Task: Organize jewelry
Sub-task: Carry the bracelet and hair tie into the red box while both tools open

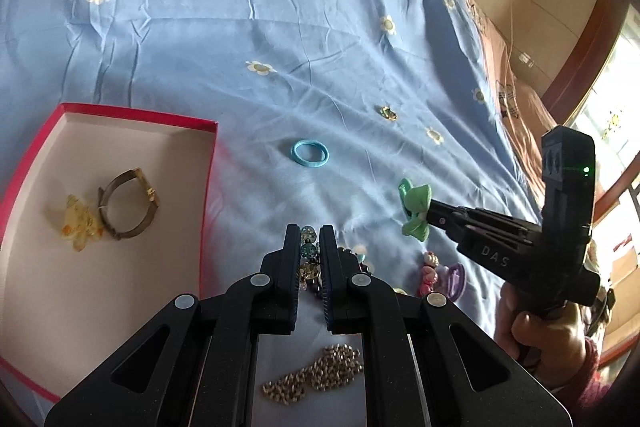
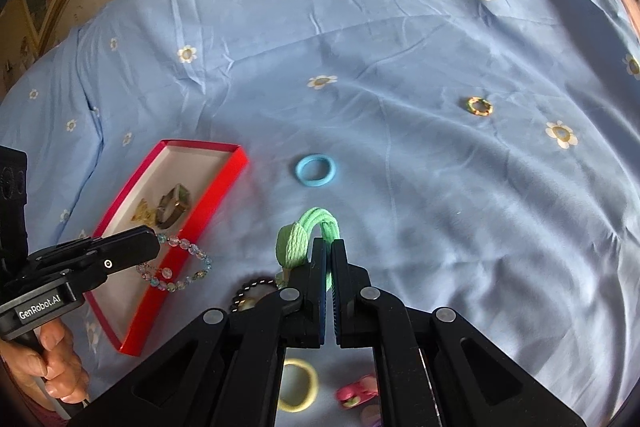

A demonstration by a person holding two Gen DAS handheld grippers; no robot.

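Left of the left gripper [image 1: 310, 239] lies the red box [image 1: 120, 113], open, already keeping a watch [image 1: 128, 207] and an amber clip [image 1: 80, 223], so it looks like the sorting place; the left gripper is clamped on a beaded bracelet [image 2: 180, 267], which dangles over the box's near wall, probably bound inside; a chain [image 1: 316, 373] lies beneath it; ahead between both tongs rests a blue hair band [image 2: 316, 171]; the right gripper [image 2: 329, 247] is pinched narrow on a green hair tie [image 2: 308, 231], lifted off the bedsheet [image 2: 440, 207]; beyond its right sits a small ring [image 2: 479, 106], apart from everything, yet to collect
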